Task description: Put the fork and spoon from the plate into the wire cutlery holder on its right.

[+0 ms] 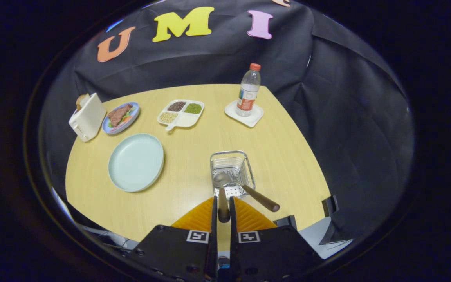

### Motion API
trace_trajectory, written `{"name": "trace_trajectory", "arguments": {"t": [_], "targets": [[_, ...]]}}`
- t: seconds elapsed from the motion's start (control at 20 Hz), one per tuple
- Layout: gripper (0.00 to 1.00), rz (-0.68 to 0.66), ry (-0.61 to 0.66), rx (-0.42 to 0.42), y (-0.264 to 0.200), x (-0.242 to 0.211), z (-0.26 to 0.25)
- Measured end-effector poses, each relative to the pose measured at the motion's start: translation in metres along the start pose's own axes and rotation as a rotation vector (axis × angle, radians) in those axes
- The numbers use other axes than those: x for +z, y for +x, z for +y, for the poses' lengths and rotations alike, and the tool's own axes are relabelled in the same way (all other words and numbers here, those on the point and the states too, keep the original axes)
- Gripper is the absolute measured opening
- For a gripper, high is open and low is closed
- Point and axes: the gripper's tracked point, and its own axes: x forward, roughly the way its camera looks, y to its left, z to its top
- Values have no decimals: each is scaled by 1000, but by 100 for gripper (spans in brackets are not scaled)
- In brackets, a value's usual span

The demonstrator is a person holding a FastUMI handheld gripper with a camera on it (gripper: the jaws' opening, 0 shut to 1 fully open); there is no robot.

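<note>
Gripping one spoon (223, 192) with clamped jaws, one fork (253, 192) in holder (231, 169), one plate (136, 161)

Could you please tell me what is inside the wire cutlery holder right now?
The fork leans inside the wire cutlery holder; the spoon, clamped in the gripper jaws, has its bowl inside. Fork tines blur into the mesh.

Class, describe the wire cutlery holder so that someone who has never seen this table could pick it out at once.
On the round wooden table, look just ahead of the claw, right of the empty pale-blue plate. The wire cutlery holder is the only metal mesh basket there, with a brown-handled fork leaning out.
</note>
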Motion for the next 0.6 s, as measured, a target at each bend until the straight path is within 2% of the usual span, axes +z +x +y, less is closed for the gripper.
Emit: {"name": "trace_trajectory", "arguments": {"t": [0.1,0.4,0.6], "targets": [[13,-14,2,6,0,5,3],[41,-85,2,25,-4,27,17],[49,-107,-9,28,-3,36,27]]}}
